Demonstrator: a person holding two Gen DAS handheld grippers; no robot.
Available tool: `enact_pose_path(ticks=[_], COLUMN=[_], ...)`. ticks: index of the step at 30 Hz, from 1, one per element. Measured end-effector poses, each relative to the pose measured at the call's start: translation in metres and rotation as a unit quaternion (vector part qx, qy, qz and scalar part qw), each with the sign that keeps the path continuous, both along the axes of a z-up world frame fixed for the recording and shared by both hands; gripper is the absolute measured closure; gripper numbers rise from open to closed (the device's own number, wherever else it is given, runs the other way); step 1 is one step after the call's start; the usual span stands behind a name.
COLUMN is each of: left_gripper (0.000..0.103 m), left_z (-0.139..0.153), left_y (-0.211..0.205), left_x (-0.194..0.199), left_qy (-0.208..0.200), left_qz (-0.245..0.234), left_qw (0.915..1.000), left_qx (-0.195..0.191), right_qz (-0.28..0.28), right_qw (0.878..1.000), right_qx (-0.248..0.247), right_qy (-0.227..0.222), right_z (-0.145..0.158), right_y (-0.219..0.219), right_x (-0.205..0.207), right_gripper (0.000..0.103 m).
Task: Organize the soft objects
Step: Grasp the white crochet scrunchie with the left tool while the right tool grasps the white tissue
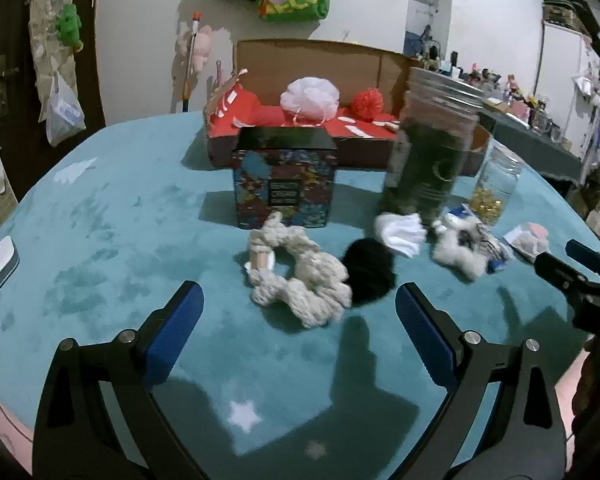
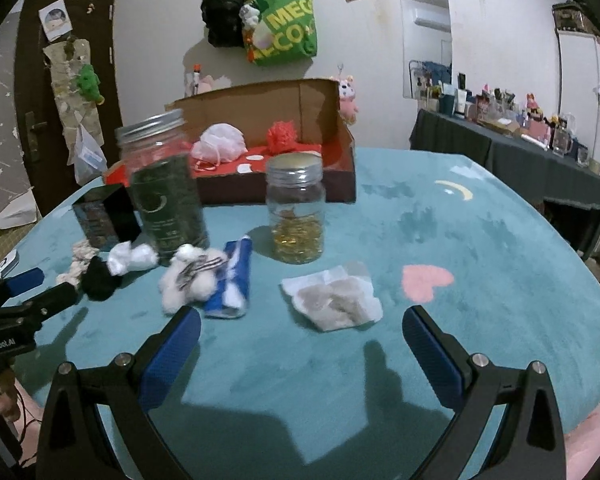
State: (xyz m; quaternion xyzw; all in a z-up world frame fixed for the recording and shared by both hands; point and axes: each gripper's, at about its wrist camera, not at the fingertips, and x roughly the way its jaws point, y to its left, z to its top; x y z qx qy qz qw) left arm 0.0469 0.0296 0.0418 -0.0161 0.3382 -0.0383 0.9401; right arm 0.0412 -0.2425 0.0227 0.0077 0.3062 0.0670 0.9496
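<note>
Left gripper (image 1: 298, 312) hovers spread wide and empty over the teal plush-covered bench (image 1: 100, 220), lined up on the beige chunky yarn skein (image 1: 296, 276), which touches a black fluffy pom-pom (image 1: 370, 274). Next along lie a crumpled white cloth (image 1: 400, 232), a white fuzzy toy with grey stripes (image 2: 190, 280) lying against a blue-and-white rolled fabric (image 2: 232, 280), then a flat white pouch of greyish stuffing (image 2: 334, 300). Right gripper (image 2: 300, 332) is spread too, holding nothing, near that pouch. Behind, the open cardboard box with red lining (image 2: 346, 168) already carries a pale pink mesh puff (image 2: 220, 142) and a red pom-pom (image 2: 282, 132). So by my read, barely started: two in, six loose. A patterned black-lidded box (image 1: 284, 184) and two lidded jars stand between. Cluttered room, bags on the wall, dim light.
</note>
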Motion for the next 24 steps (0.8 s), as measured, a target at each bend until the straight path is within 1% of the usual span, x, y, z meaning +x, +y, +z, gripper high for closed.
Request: enact_pose_path(ticks=[6,7,8,9,10,11,12,13,14,17,21,24], left_gripper=[0.005,0.007,0.020,0.029,0.047,0.055,0.058,0.070,0.071,0.075,0.076,0.076], left_z=[-0.003,-0.005,-0.006,-0.006,-0.007,-0.008,-0.010,-0.010,-0.009,-0.007,-0.002,0.003], left_y=[0.009,0.009,0.010,0.010,0.009,0.009,0.008,0.009,0.009,0.009,0.009,0.008], left_x=[0.022,0.026,0.028,0.030,0.031,0.034,0.035,0.036,0.035,0.034,0.028,0.022], left_qy=[0.031,0.036,0.039,0.041,0.042,0.049,0.056,0.054,0.052,0.050,0.046,0.036], left_qz=[-0.002,-0.007,-0.012,-0.018,-0.026,-0.041,-0.051,-0.054,-0.058,-0.062,-0.065,-0.068], left_qw=[0.9995,0.9993,0.9992,0.9990,0.9988,0.9978,0.9967,0.9965,0.9963,0.9961,0.9961,0.9967], left_qx=[-0.001,-0.001,-0.002,-0.004,-0.009,-0.019,-0.029,-0.034,-0.036,-0.037,-0.037,-0.027], right_qz=[-0.009,-0.010,-0.011,-0.006,0.002,0.011,0.014,0.020,0.035,0.046,0.061,0.068], right_qw=[0.999,0.999,0.999,0.998,0.998,0.997,0.997,0.997,0.997,0.997,0.997,0.997], right_qx=[0.009,0.008,0.005,0.006,0.009,0.011,0.005,-0.003,-0.004,-0.004,0.007,0.003], right_qy=[0.040,0.046,0.052,0.060,0.067,0.077,0.074,0.068,0.068,0.063,0.056,0.046], right_z=[-0.006,-0.007,-0.008,-0.010,-0.012,-0.015,-0.015,-0.014,-0.014,-0.013,-0.007,-0.002], right_y=[-0.018,-0.020,-0.021,-0.022,-0.022,-0.022,-0.020,-0.018,-0.015,-0.012,-0.008,-0.003], right_x=[0.028,0.032,0.036,0.040,0.043,0.046,0.047,0.046,0.044,0.039,0.033,0.028], right_gripper=[0.000,0.003,0.009,0.014,0.030,0.048,0.052,0.067,0.085,0.088,0.088,0.088])
